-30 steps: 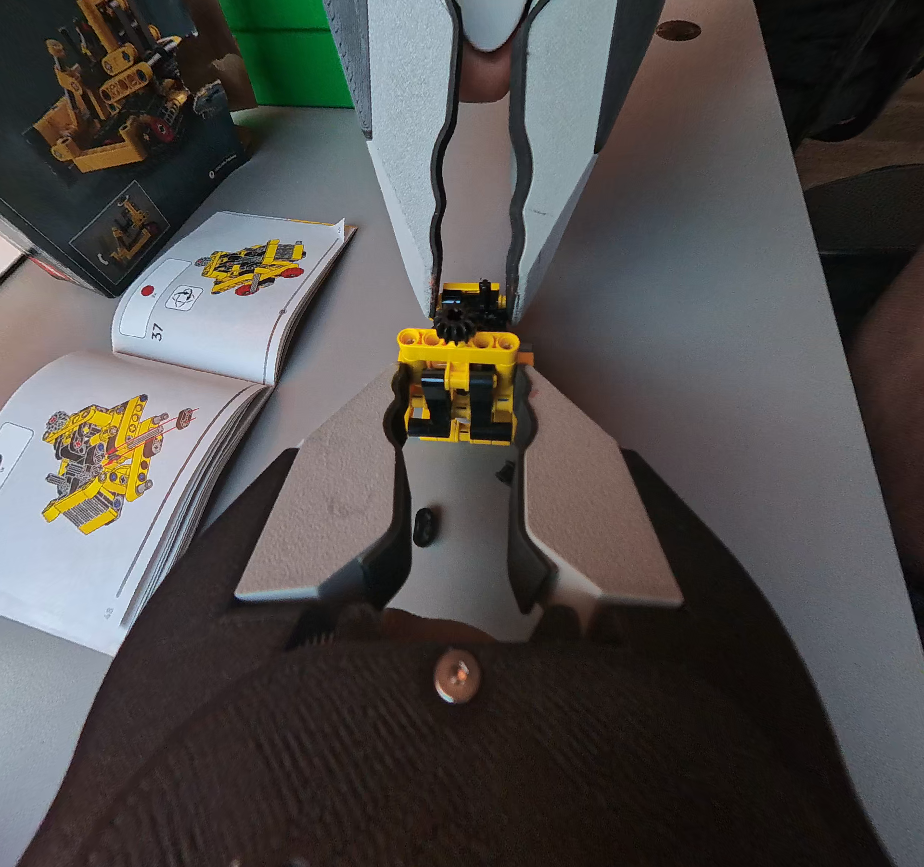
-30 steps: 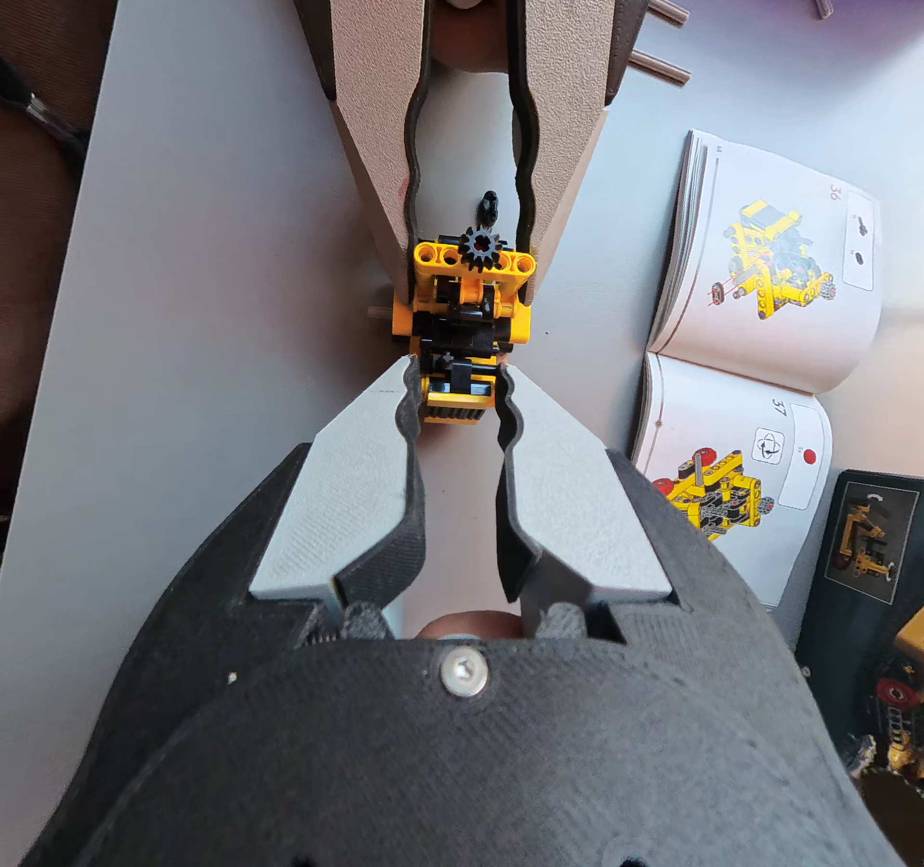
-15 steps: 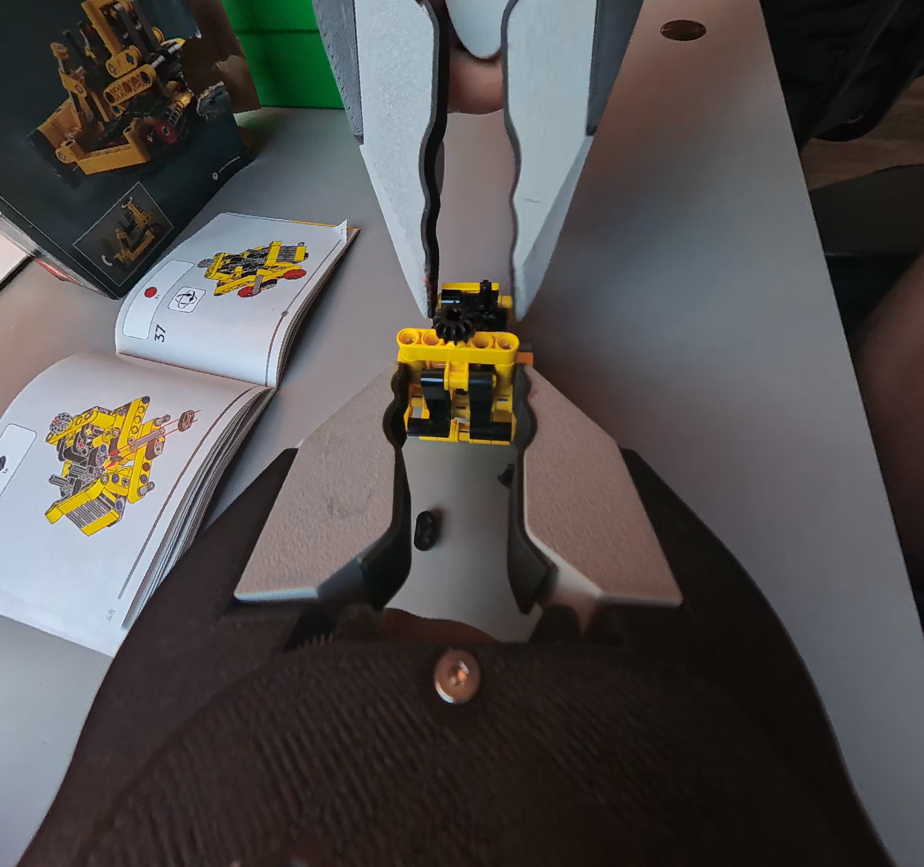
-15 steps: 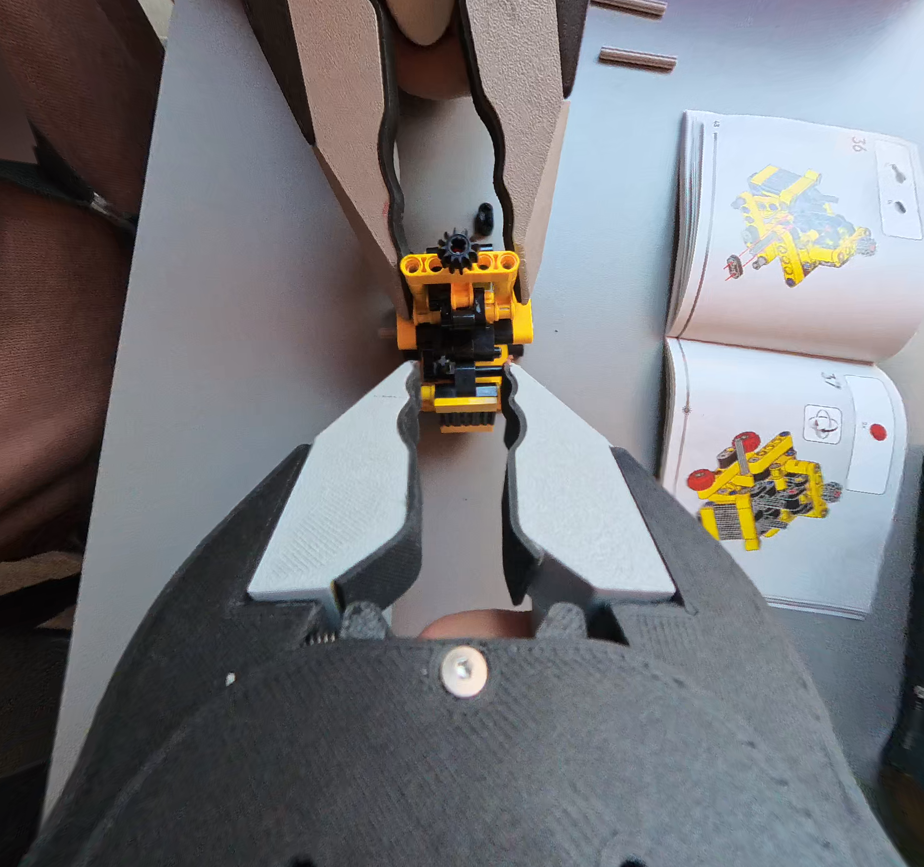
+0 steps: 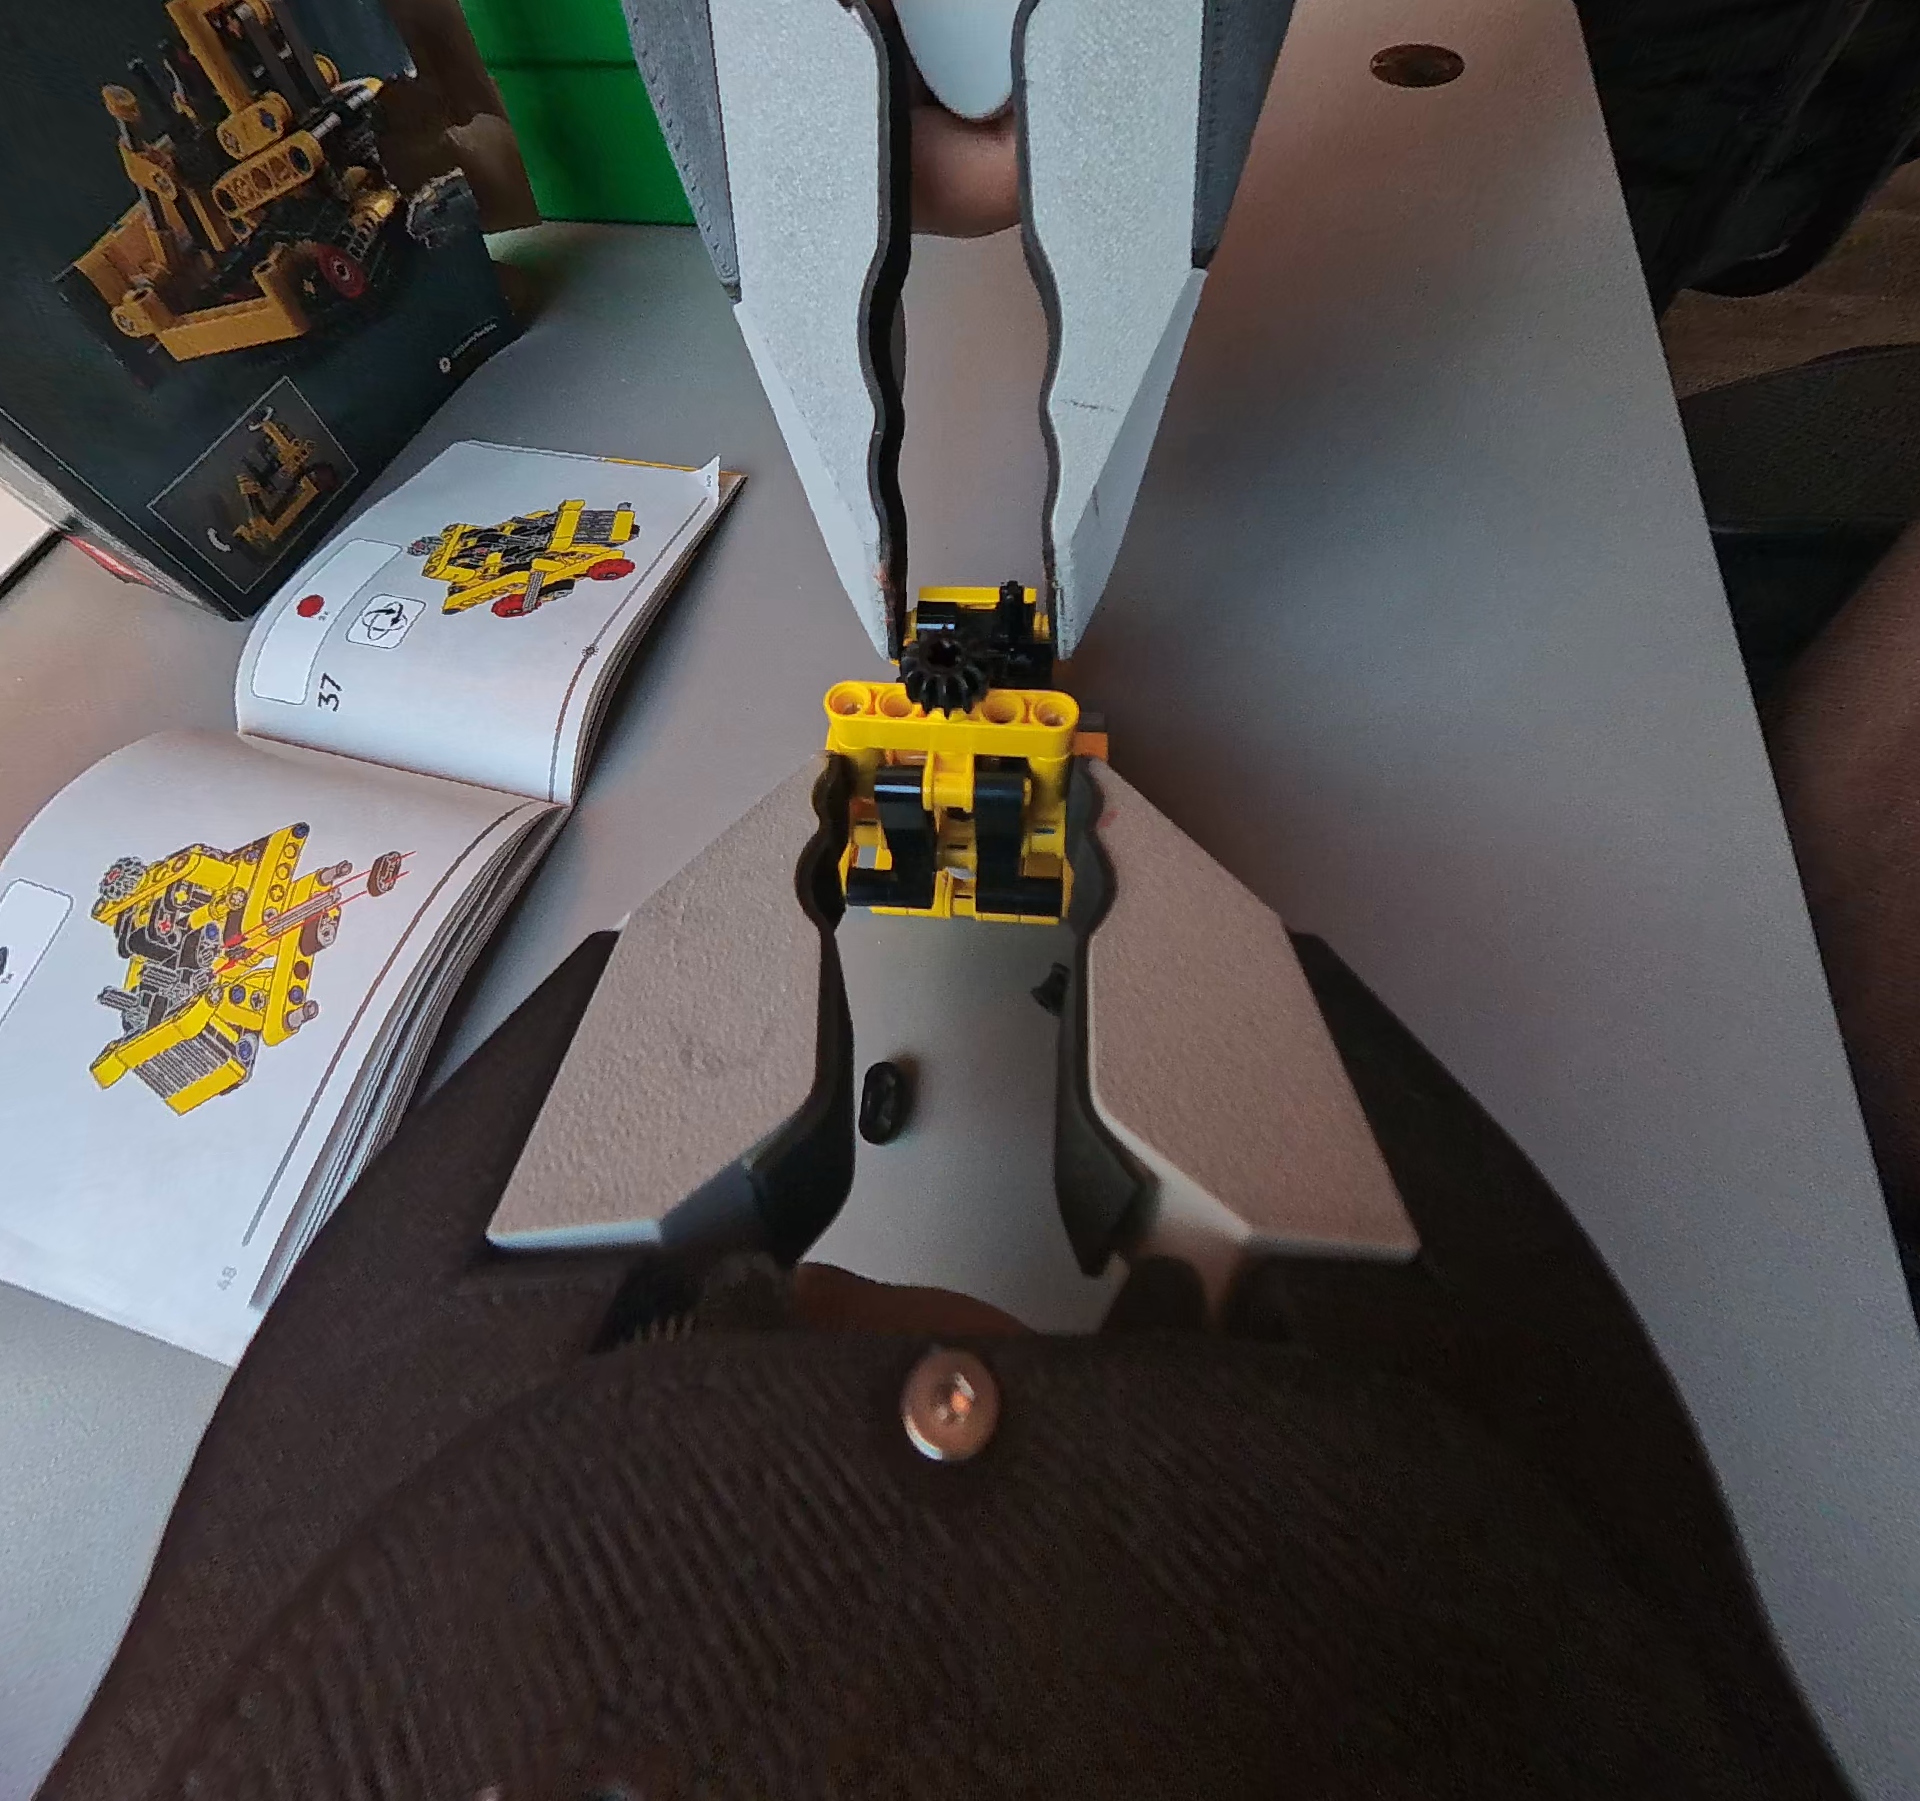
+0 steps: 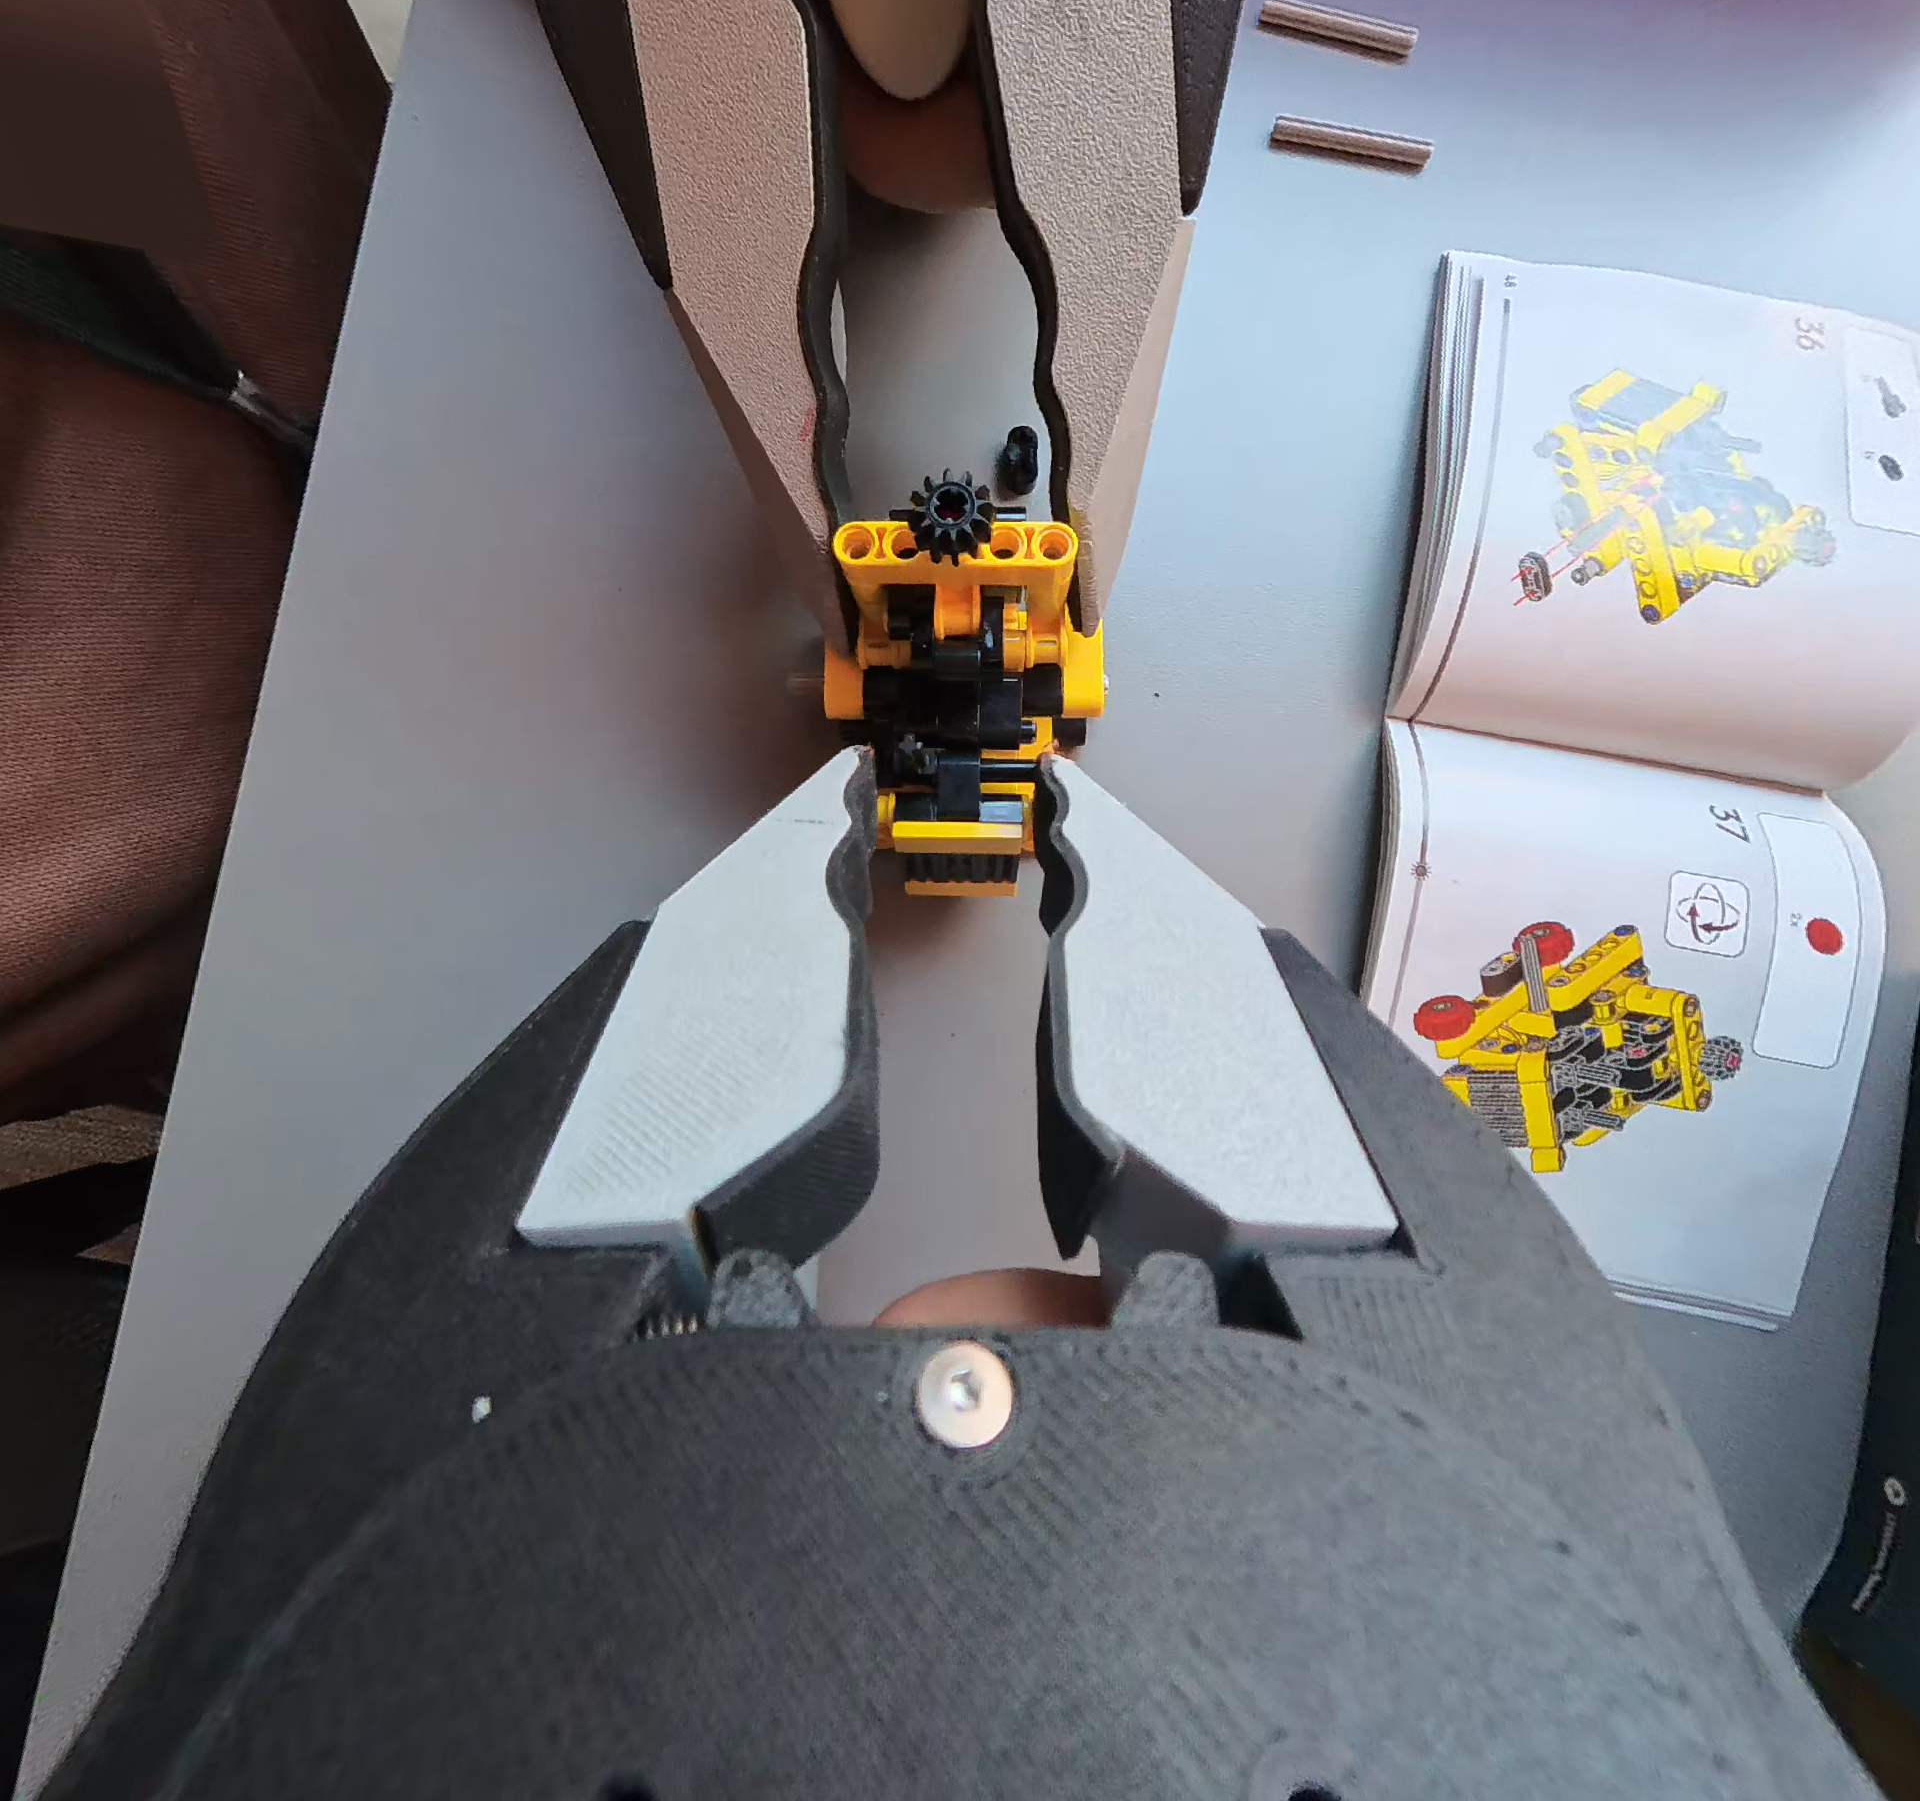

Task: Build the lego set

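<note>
Tongs from both hands meet nose to nose over the grey tabletop (image 5: pixel 1351 608), with the yellow and black lego model (image 5: pixel 951 806) caught between them. In the left wrist view, the left tongs (image 5: pixel 951 837) are closed partway onto the model's near end, their dark pads pressing its two sides, so the model sits right at the tips, at 12 o'clock from the camera. The right tongs (image 5: pixel 971 608) come in from 12 o'clock and pinch the model's far end, just behind the black gear (image 5: pixel 940 673) that stands on the yellow holed beam.

In the right wrist view the same grip shows from the other side: the right tongs (image 6: pixel 951 795) are narrowed onto the lego model (image 6: pixel 961 671) at its grille end, fingertips touching both flanks, while the left tongs (image 6: pixel 961 567) hold the beam end at 12 o'clock.

A small black lego link (image 5: pixel 883 1099) lies on the tabletop between the left fingers, apart from the model, and another small black piece (image 6: pixel 1021 458) lies near the gear. An open instruction booklet (image 5: pixel 312 816) lies at 9 o'clock in the left view, with the set's dark box (image 5: pixel 229 224) beyond it at 10 o'clock. In the right view, the booklet (image 6: pixel 1642 816) is at 3 o'clock, and two brown sticks (image 6: pixel 1345 84) lie at 1 o'clock.
</note>
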`<state>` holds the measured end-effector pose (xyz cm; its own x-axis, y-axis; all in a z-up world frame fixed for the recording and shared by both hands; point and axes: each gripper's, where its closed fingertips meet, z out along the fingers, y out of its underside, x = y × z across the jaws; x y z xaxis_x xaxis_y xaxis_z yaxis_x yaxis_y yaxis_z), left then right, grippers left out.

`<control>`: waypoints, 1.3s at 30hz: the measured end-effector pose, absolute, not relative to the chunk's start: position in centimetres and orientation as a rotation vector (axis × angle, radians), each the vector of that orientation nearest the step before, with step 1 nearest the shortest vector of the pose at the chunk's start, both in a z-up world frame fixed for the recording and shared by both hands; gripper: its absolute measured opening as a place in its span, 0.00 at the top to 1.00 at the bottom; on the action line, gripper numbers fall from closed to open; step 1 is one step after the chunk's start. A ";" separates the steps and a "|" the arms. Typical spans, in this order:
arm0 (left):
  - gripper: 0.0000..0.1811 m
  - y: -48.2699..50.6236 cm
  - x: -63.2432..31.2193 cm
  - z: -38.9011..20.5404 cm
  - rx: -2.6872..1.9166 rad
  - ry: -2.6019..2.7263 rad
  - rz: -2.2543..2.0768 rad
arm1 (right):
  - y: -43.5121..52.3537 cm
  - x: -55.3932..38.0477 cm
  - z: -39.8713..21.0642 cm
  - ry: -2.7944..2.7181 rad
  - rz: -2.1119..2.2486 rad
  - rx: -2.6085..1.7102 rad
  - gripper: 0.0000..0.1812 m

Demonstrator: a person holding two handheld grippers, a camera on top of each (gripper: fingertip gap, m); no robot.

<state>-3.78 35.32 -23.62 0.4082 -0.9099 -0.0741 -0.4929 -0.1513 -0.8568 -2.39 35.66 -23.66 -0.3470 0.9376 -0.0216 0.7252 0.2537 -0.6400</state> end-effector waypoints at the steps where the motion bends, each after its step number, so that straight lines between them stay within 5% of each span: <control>1: 0.78 35.3 -3.8 -23.6 -1.793 1.215 -0.601 | 35.7 -2.4 -23.7 -2.170 0.803 -1.517 0.85; 33: 0.78 35.2 -3.6 -23.5 -1.773 1.225 -0.579 | 35.5 -2.3 -23.5 -2.192 0.754 -1.574 0.86; 39: 0.78 34.9 -3.6 -23.3 -1.718 1.263 -0.554 | 36.1 -2.6 -21.2 -2.016 0.708 -1.518 0.75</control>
<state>-3.60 34.87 -23.32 0.3764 -0.9142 -0.1504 -0.5086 -0.0683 -0.8583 -2.64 36.10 -21.15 -0.2413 0.9662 0.0906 0.6977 0.2377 -0.6758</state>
